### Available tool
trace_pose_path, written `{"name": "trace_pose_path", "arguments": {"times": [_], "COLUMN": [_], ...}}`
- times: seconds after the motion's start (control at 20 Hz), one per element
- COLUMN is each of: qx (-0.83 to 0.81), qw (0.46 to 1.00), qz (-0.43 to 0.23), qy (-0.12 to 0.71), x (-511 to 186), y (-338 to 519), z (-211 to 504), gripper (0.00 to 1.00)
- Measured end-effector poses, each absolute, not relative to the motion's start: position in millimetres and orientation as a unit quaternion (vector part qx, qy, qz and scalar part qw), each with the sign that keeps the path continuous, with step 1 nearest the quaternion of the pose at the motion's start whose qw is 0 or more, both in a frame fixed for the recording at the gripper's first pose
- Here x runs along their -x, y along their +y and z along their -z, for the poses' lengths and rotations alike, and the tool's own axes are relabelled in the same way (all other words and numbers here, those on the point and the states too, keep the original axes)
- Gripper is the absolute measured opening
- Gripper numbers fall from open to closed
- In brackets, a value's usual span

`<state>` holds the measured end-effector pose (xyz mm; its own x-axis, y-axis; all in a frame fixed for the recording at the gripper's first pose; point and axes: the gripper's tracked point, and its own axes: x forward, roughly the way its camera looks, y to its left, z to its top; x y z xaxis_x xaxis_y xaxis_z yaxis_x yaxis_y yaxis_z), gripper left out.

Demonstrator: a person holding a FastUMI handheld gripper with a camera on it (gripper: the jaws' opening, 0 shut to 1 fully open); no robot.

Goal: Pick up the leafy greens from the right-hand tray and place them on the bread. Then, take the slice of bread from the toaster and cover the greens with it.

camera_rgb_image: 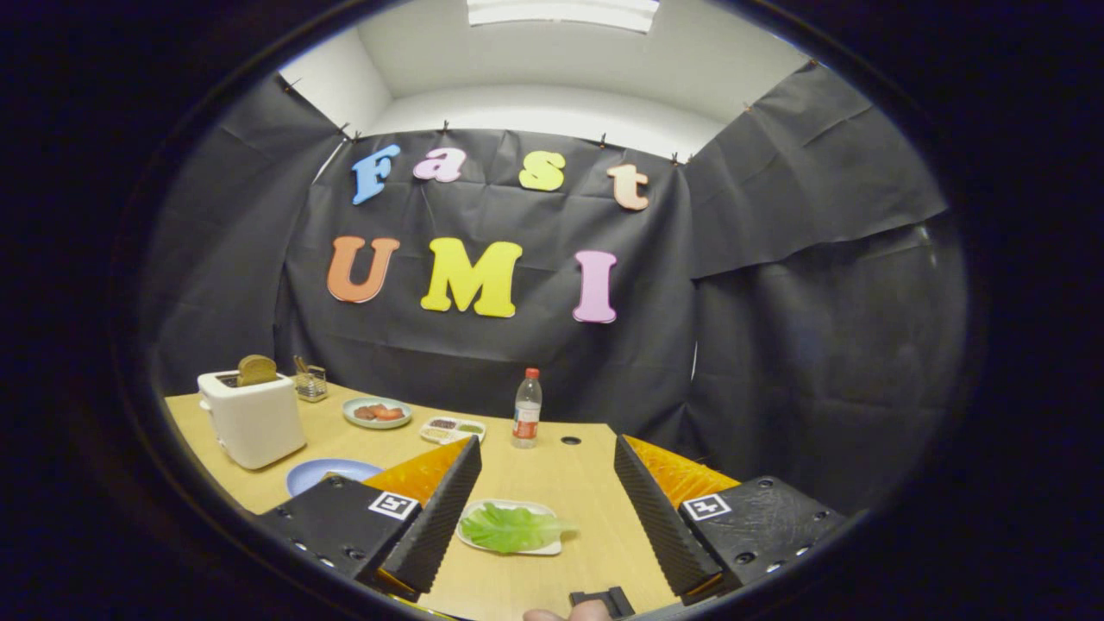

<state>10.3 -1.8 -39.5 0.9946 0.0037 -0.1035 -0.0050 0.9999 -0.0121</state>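
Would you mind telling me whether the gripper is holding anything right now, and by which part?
Nothing is held. The gripper is open, its fingers apart, with the leafy greens lying untouched on their tray between them.

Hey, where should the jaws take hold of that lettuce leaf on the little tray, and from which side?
Come from above. The leafy greens lie flat in the shallow white tray, between the open gripper jaws. Probably best to pinch the raised, crinkled middle across the leaf's narrow width, clear of the tray's rim.
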Motion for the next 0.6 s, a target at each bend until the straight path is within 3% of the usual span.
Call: {"name": "trace_pose_path", "arguments": {"times": [0.6], "qx": [0.020], "qw": [0.986], "qz": [-0.037], "qy": [0.158], "x": [-67.5], "y": [31.3], "z": [113.4], "gripper": [0.95]}}
